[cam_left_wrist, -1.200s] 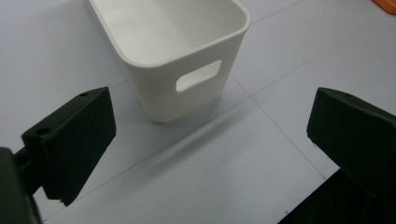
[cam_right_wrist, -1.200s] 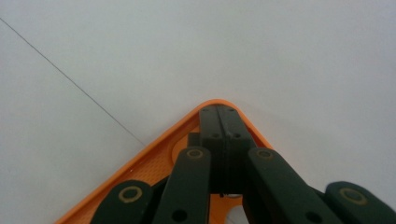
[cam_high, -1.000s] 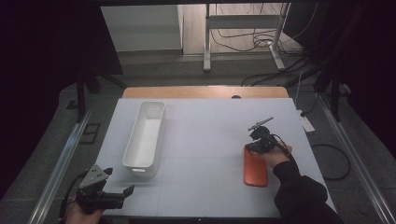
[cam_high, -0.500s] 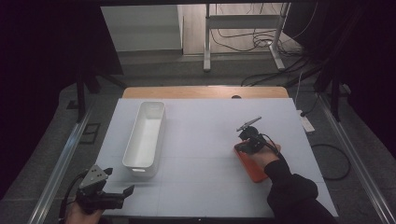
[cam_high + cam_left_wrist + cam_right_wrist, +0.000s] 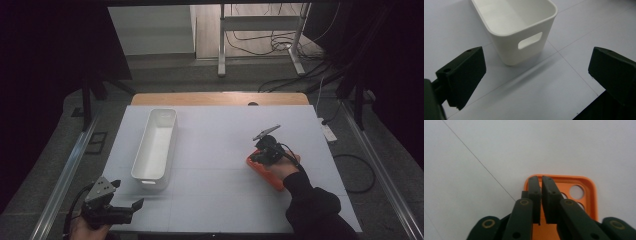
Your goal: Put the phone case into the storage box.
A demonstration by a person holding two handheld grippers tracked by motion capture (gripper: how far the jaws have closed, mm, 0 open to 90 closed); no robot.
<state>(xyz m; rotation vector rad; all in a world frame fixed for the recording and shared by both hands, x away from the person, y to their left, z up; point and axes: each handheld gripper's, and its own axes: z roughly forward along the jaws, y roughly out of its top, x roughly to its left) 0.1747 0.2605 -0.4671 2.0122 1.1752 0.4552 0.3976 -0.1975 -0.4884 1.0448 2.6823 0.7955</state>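
An orange phone case [image 5: 270, 178] lies slanted on the white table, right of centre. My right gripper [image 5: 257, 157] is at the case's near-left end. In the right gripper view its jaws [image 5: 539, 180] stand almost together, pinching the rim of the orange case [image 5: 587, 183], whose camera holes show. A long white bin [image 5: 142, 174] stands left of centre. My left gripper [image 5: 127, 195] rests at the table's front left corner, open, holding nothing. In the left gripper view the left gripper [image 5: 536, 75] points at the bin's short end with its handle slot [image 5: 530, 40].
The white table top [image 5: 215, 150] has a wooden strip [image 5: 220, 98] along its far edge. A power strip [image 5: 328, 132] lies on the floor off the table's right side. Metal rails run along both sides.
My right gripper has moved left and toward the table's middle with the orange case, and the case has turned to lie slanted. The left gripper has stayed put.
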